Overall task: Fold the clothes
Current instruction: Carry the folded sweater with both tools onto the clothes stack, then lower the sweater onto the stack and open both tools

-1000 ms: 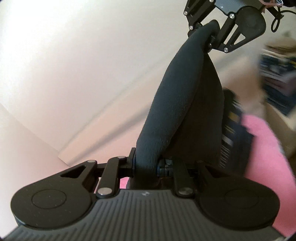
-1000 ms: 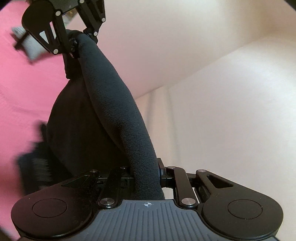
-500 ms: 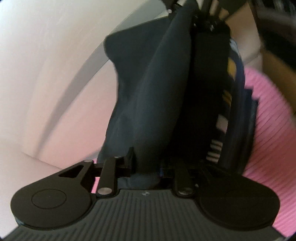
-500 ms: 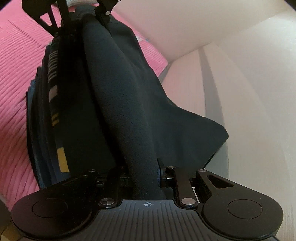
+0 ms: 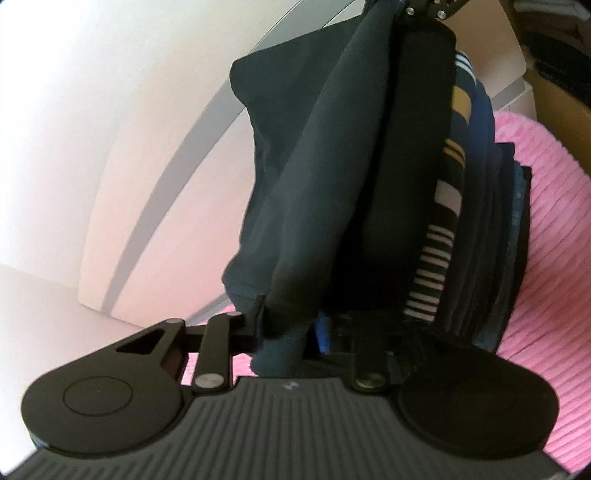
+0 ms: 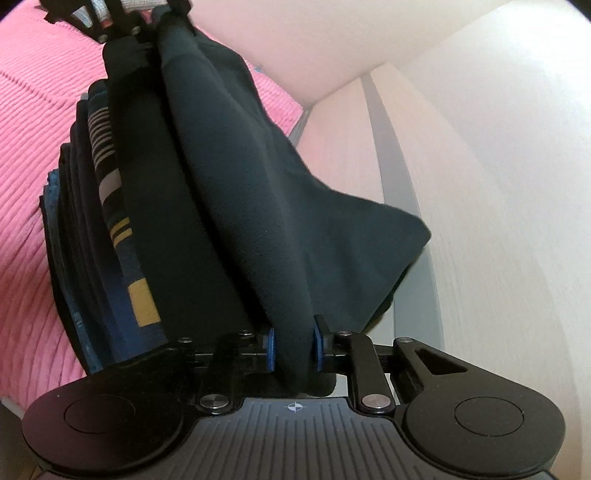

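A dark navy garment (image 5: 332,166) is stretched as a folded band between my two grippers. My left gripper (image 5: 290,328) is shut on one end of it. My right gripper (image 6: 294,349) pinches the other end (image 6: 240,184) between its blue pads (image 6: 271,350). Each gripper shows at the top of the other's view: the right gripper (image 5: 424,9) and the left gripper (image 6: 110,22). The garment lies low along a stack of folded clothes (image 5: 443,221), and one loose flap (image 6: 369,240) spreads toward the wall side.
The stack of folded clothes (image 6: 110,221), with striped navy, white and yellow pieces, rests on a pink ribbed cover (image 5: 546,221). A pale wall with a grey strip (image 6: 406,221) runs close beside it. A cardboard box (image 5: 554,92) stands at the far right.
Both grippers have come down with the garment, from hanging in the air to just over the stack on the pink cover. A flap of the garment has spread out sideways.
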A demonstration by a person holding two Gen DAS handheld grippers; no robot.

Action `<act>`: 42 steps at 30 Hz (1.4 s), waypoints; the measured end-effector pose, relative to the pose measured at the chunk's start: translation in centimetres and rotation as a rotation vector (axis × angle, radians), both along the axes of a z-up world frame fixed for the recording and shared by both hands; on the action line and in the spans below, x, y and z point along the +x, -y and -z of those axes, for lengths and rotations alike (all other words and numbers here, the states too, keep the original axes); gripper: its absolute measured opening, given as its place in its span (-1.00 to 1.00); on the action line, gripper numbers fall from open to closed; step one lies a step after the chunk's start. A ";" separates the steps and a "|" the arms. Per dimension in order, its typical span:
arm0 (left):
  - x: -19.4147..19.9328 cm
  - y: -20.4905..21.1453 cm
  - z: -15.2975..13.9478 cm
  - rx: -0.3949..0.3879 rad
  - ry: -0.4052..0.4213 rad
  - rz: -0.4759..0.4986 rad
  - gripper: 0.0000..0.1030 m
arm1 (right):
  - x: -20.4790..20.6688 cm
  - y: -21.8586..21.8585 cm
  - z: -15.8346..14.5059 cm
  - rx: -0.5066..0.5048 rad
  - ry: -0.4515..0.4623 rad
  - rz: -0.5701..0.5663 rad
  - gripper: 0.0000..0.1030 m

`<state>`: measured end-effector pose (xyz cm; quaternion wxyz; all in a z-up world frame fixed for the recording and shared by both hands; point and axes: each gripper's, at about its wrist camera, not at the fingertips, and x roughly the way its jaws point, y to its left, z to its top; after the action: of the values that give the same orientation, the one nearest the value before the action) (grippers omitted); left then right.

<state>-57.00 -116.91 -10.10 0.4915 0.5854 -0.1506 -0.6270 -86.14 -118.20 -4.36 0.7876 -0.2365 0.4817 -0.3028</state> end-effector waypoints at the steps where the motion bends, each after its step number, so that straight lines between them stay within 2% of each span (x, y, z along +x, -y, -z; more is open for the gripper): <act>1: -0.3 0.2 -0.2 -0.018 0.012 0.003 -0.60 | -0.2 -0.6 -0.6 -0.005 0.019 0.011 -0.67; 3: 0.6 -0.5 -0.9 -0.050 0.013 -0.007 -0.61 | -0.5 -1.9 -0.8 0.019 0.027 0.027 -0.67; 5: 1.6 -1.2 -0.5 -0.006 0.001 -0.018 -0.61 | -0.7 -3.1 0.5 0.037 -0.003 0.022 -0.67; 7: 1.7 -1.4 1.3 0.053 0.028 -0.016 -0.61 | -0.3 -3.4 1.2 0.027 -0.030 0.016 -0.67; 9: 1.3 -1.8 2.7 0.068 0.059 -0.011 -0.62 | -0.1 -2.3 0.9 0.010 -0.037 0.016 -0.66; 11: 1.1 -2.0 2.8 0.055 0.066 -0.020 -0.61 | -0.6 0.8 0.5 0.008 -0.038 0.015 -0.62; 17: 2.2 -3.0 1.1 0.079 0.004 -0.104 -0.55 | 0.0 1.5 -1.6 0.085 0.011 0.090 -0.53; 19: 2.8 -3.7 0.1 0.095 -0.040 -0.134 -0.55 | -0.3 1.6 -3.1 0.137 0.067 0.133 -0.52; 21: 3.5 -4.2 -1.6 0.099 -0.147 -0.177 -0.55 | 0.5 1.9 -3.9 0.205 0.172 0.167 -0.52; 24: 3.4 -4.7 -4.3 0.051 -0.297 -0.212 -0.55 | 2.5 3.3 -3.8 0.311 0.342 0.219 -0.52; 27: 2.0 -3.1 -5.7 0.014 -0.406 -0.216 -0.55 | 4.5 5.6 -3.1 0.423 0.505 0.287 -0.52; 30: 1.4 0.0 -6.0 0.022 -0.481 -0.234 -0.55 | 4.8 8.5 -0.5 0.538 0.502 0.387 -0.52; 32: 0.7 1.9 -4.3 0.086 -0.484 -0.258 -0.55 | 4.8 9.0 0.0 0.583 0.476 0.399 -0.52; 34: -0.3 3.1 -2.0 0.136 -0.461 -0.264 -0.58 | 5.1 9.3 -1.3 0.558 0.478 0.349 -0.52; 38: -0.4 2.8 -1.8 0.127 -0.475 -0.284 -0.63 | 7.9 13.2 -3.6 0.445 0.517 0.269 -0.52; 42: -0.3 3.1 -2.1 0.133 -0.491 -0.314 -0.63 | 11.3 18.8 -2.7 0.360 0.538 0.236 -0.52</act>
<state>-57.29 -120.06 -8.03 0.5646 0.4633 0.1064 -0.6747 -74.86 -136.95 -1.64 0.8750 0.0519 0.3265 -0.3537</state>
